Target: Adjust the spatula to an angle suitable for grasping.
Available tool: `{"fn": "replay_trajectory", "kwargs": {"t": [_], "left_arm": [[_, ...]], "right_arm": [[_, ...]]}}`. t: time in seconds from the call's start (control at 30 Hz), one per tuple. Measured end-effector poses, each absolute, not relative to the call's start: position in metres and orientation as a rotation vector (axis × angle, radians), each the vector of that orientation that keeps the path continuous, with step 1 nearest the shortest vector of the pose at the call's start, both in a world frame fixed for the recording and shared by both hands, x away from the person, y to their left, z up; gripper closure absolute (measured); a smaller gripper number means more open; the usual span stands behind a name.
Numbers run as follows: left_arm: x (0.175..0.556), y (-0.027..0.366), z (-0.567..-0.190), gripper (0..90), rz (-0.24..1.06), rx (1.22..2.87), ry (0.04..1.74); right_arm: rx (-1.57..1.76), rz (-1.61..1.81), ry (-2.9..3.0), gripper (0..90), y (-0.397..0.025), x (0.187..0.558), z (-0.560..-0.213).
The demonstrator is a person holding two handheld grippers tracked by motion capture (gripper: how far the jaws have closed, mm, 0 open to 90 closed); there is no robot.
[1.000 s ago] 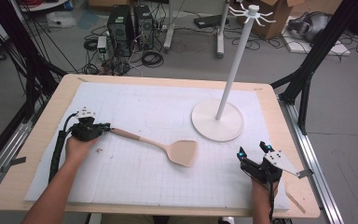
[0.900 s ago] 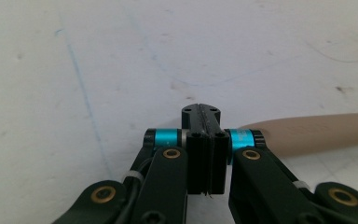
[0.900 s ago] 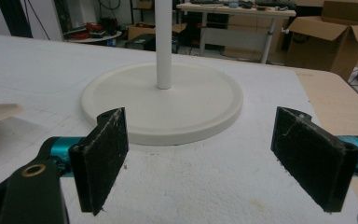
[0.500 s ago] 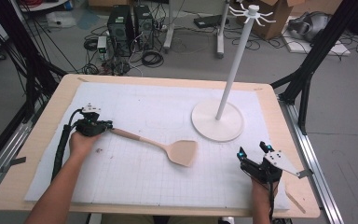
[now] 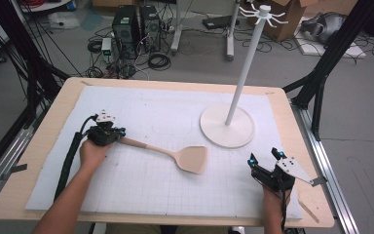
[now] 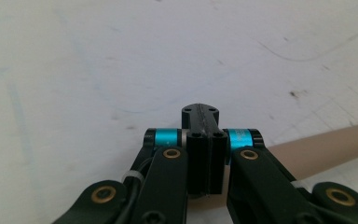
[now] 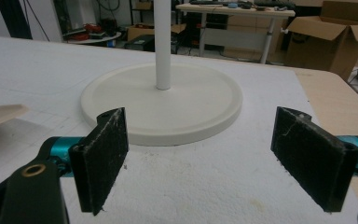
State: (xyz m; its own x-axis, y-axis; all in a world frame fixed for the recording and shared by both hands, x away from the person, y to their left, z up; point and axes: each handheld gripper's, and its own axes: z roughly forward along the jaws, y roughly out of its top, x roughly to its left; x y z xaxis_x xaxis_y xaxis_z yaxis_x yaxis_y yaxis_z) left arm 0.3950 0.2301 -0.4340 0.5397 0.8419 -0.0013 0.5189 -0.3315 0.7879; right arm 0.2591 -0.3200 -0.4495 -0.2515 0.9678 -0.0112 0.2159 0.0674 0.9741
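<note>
Jaws of the left gripper [image 5: 119, 137] have just clamped the wooden spatula [image 5: 173, 153] handle; spatula lies left of the hook stand [image 5: 226, 126], ready to lift. Right gripper [image 7: 200, 154] waits open.

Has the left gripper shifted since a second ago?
Yes. In the high view the left gripper has slid slightly right along the spatula handle, toward the white stand base. The spatula itself lies where it did.
</note>
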Motion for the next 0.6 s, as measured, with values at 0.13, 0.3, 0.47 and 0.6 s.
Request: {"fn": "replay_trajectory", "kwargs": {"t": [0.13, 0.3, 0.47, 0.6], "left_arm": [[0.394, 0.251, -0.43, 89.6, 0.518, 2.019, 1.153], [0.39, 0.262, -0.442, 89.6, 0.485, 2.043, 1.178], [0.39, 0.259, -0.446, 89.6, 0.433, 2.009, 1.125], [0.391, 0.259, -0.447, 89.6, 0.408, 2.007, 1.12]], "right_arm": [[1.212, 1.248, 1.585, 17.4, -0.319, 0.259, -0.449], [1.206, 1.244, 1.586, 17.4, -0.32, 0.259, -0.449], [1.21, 1.242, 1.587, 17.4, -0.319, 0.259, -0.449], [1.211, 1.241, 1.587, 17.4, -0.319, 0.259, -0.449]]}}
